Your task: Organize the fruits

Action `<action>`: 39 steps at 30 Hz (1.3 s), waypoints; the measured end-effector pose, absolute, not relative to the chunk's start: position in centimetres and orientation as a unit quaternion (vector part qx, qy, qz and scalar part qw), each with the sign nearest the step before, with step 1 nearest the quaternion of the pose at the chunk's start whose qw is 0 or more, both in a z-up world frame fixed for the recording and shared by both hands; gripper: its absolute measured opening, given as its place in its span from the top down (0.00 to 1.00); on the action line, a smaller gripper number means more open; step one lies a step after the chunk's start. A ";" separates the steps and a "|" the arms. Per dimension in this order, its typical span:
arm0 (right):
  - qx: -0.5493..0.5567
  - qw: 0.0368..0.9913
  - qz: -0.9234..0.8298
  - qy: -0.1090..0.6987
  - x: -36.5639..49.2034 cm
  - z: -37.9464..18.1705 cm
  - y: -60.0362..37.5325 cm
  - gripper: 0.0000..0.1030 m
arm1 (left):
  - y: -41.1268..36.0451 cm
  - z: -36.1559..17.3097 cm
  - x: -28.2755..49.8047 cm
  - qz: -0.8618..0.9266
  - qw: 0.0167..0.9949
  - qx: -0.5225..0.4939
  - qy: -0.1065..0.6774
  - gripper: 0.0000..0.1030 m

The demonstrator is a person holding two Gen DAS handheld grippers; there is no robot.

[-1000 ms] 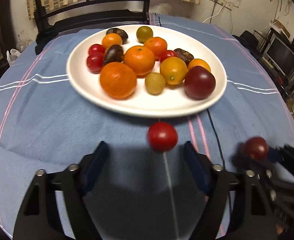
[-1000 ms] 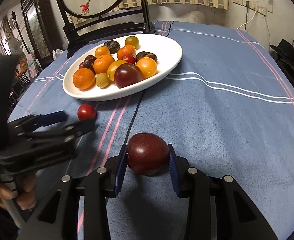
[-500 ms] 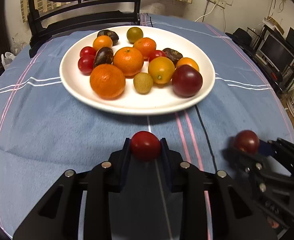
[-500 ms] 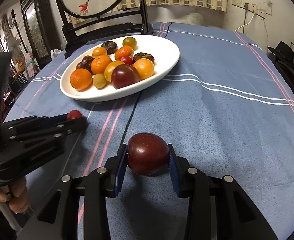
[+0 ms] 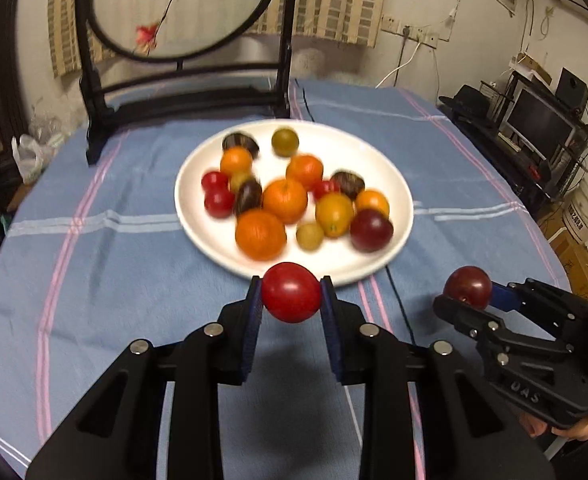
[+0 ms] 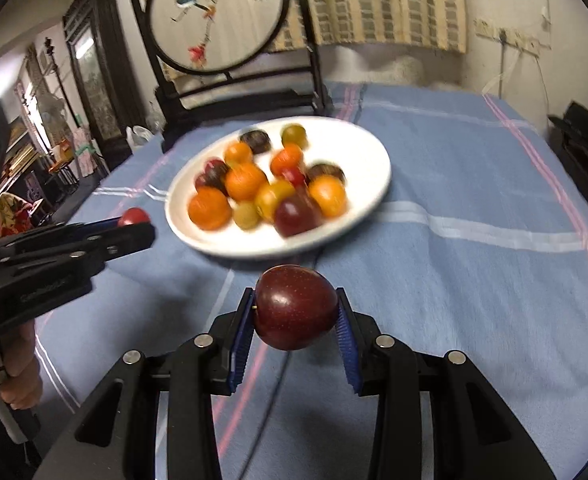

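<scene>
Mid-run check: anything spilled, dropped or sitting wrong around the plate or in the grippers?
Nothing stands out. The white plate sits flat on the blue tablecloth with its fruit inside the rim. The left gripper holds a red tomato; the right gripper holds a dark plum, both squarely clamped.

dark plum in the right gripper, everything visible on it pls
The dark plum is deep maroon, glossy, with fine pale speckles and a highlight on top. It is roundish, slightly wider than tall, and looks whole and firm. The right gripper has its jaws shut on it, blue ridged pads pressing its two sides. It hangs clear of the blue tablecloth, just short of the white plate. From the left wrist view it shows as a small dark-red ball. Nothing else touches it.
</scene>
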State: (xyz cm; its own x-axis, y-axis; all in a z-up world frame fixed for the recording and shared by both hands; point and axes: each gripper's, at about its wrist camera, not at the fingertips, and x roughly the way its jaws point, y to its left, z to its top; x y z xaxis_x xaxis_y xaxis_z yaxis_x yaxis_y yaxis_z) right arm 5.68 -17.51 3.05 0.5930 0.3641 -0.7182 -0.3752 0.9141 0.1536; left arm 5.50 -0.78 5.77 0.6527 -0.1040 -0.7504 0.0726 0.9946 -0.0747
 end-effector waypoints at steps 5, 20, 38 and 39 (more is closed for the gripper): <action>-0.034 0.900 0.221 0.374 8.8 5.1 -15.0 0.62 | -0.4 6.8 8.8 -0.040 0.911 -0.016 0.409 0.73; -0.025 0.893 0.191 0.408 18.3 2.3 -12.2 0.61 | 1.3 3.9 18.2 0.013 0.901 -0.033 0.433 0.72; -0.039 0.902 0.172 0.395 10.6 3.5 -15.7 0.27 | 1.1 5.1 11.8 0.039 0.911 -0.030 0.408 0.15; -0.042 0.898 0.170 0.403 10.1 3.1 -15.7 0.26 | 1.0 5.0 11.0 0.037 0.912 -0.028 0.408 0.15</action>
